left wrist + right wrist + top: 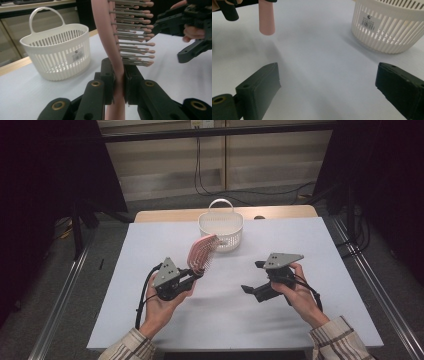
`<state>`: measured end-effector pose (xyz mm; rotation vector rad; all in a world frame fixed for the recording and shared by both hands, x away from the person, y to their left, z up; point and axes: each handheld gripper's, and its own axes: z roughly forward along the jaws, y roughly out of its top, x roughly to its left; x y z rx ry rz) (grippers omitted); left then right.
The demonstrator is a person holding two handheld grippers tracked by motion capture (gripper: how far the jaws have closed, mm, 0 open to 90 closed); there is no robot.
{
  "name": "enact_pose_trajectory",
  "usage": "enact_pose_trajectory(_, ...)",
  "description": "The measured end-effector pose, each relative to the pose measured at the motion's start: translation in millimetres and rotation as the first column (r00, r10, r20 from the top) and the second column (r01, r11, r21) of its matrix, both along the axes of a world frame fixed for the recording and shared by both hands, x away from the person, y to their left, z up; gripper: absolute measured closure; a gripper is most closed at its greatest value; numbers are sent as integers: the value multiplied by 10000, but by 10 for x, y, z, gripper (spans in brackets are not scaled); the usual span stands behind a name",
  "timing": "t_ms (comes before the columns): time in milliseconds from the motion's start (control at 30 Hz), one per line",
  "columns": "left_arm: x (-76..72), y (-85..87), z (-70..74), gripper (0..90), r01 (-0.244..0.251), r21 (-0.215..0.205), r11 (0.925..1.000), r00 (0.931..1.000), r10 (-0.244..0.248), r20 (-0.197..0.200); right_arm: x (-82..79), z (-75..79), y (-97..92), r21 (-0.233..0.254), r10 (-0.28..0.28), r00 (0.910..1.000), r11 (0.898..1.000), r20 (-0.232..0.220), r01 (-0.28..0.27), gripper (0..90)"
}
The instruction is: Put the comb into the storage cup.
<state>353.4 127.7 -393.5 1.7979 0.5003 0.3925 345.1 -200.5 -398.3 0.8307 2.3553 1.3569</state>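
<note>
A pink hairbrush (202,252) with grey pins is held up off the table, head tilted toward the basket. My left gripper (196,274) is shut on its handle; in the left gripper view the black jaws pinch the pink hairbrush (110,37) just below the head. A white slatted basket (221,229) with a loop handle stands at the table's far middle, just beyond the brush. My right gripper (252,277) hovers at the right of the table, jaws wide open with nothing between them. In the right gripper view the brush's handle end (267,18) hangs at top left and the basket (387,27) sits at top right.
A pale blue-white mat (230,320) covers the table, with a wooden edge (165,215) behind the basket. Metal rails (60,295) run along both sides of the table. Cables (200,175) hang near the back wall.
</note>
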Motion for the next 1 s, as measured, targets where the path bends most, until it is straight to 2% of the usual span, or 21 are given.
enact_pose_trajectory(133, -9, -14, 0, 806, 353, -410, 9985, 9992, -359, -146, -8, 41, -31, 429, 12, 9996, 9991, 266, -23, 57)
enact_pose_trajectory(167, -7, -14, 1, 806, 429, -601, 9973, 9988, -441, -194, -10, 47, -37, 502, 62, 9990, 9987, 438, -84, 57)
enact_pose_trajectory(233, -15, -23, 5, 806, 442, -621, 9971, 9989, -452, -149, -15, 64, -46, 421, 118, 9960, 9990, 883, -156, 58)
enact_pose_trajectory(267, -14, -25, 0, 806, 487, -720, 9962, 9985, -503, -211, -18, 70, -45, 605, 3, 9951, 9981, 988, -63, 59)
enact_pose_trajectory(400, -6, -27, -13, 806, 679, -964, 9930, 9966, -721, -407, -39, 96, -39, 1191, 16, 9933, 9928, 1159, -155, 60)
enact_pose_trajectory(467, -1, -32, -16, 806, 742, -1060, 9916, 9961, -787, -394, -49, 107, -41, 1520, 252, 9936, 9875, 1098, -419, 60)
enact_pose_trajectory(667, 40, -79, -55, 806, 1014, -1299, 9863, 9924, -1094, -562, -74, 148, -33, 2034, 463, 9926, 9767, 1126, -686, 56)
enact_pose_trajectory(800, 47, -107, -62, 806, 1371, -1511, 9790, 9871, -1478, -620, -84, 182, -18, 2376, 406, 9925, 9690, 1156, -673, 50)
enact_pose_trajectory(867, 51, -134, -61, 806, 1474, -1943, 9698, 9815, -1677, -926, -85, 196, -14, 2445, 628, 9908, 9654, 1195, -906, 49)
enact_pose_trajectory(933, 48, -178, -32, 806, 1647, -1652, 9724, 9817, -1778, -678, -87, 200, -5, 2476, 797, 9883, 9626, 1301, -1102, 43)
enact_pose_trajectory(1000, 57, -225, -16, 806, 1706, -1543, 9732, 9824, -1801, -496, -88, 210, 8, 2536, 807, 9879, 9607, 1328, -1126, 47)
